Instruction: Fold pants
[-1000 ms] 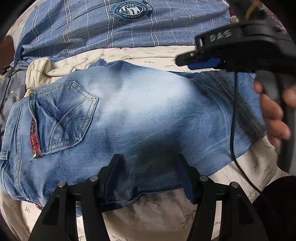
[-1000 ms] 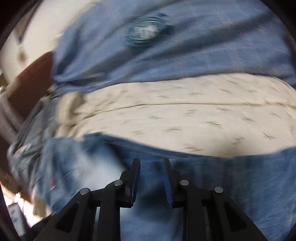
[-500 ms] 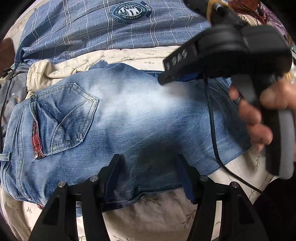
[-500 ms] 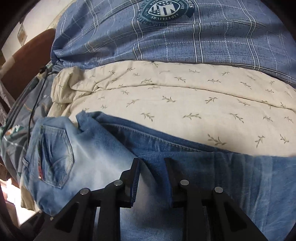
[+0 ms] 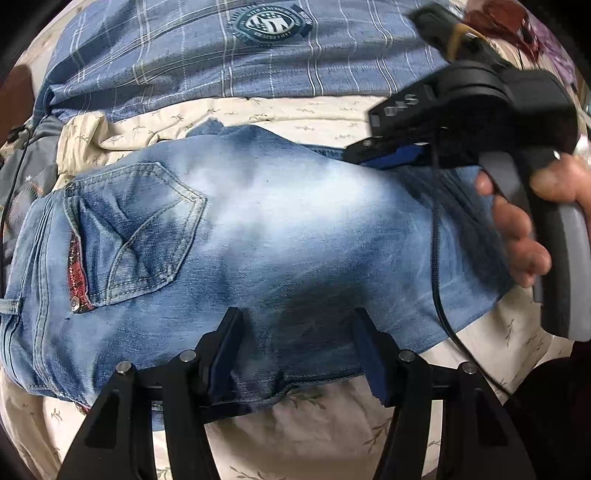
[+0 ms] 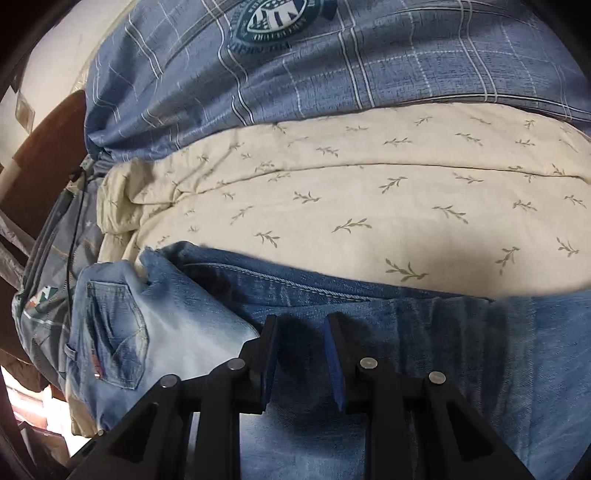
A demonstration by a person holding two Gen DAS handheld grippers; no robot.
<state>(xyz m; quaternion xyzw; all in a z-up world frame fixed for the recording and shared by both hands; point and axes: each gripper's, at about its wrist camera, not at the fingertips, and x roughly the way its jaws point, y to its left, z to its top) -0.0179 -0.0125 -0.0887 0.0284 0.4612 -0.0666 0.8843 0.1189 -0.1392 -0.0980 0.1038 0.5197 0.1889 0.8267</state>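
On the bed, over the cream leaf-print sheet [image 5: 280, 428], the jeans [image 5: 280, 229] are lying folded into a thick pad, waistband and back pocket [image 5: 136, 229] at the left, folded edge at the right.

Going left to right:

- My left gripper [image 5: 295, 354] is sitting at the near hem, not moving. Its fingers are standing apart, roughly half spread, denim between them but the pads aren't pressing on it. Released, as I read it.
- My right gripper [image 5: 384, 155] is coming in from the right. A second ago it was higher and further right in the left wrist view; now it's lower and reaching across the far edge of the denim. My right hand [image 5: 517, 236] is wrapped on the handle, cable [image 5: 437, 258] trailing down across the fabric.
- In the right wrist view the far seam [image 6: 295, 284] is sitting closer to the fingers than a second ago, and the blur has cleared. The right fingers are narrowly parted and hovering over the denim; I can't tell if they're touching it. Nothing clamped.

Meaning for the task: I'm judging the fold is mostly done and the right side is lining up to pinch or press the far edge for the next fold.

Writing:

- "DAS" embossed on the right gripper body, smeared by motion in this frame.
- Round crest badge [image 5: 269, 24] on the blue plaid pillow [image 5: 184, 62] at the far side has ring lettering, too small to read.
- Red trim on the pocket: no legible text.
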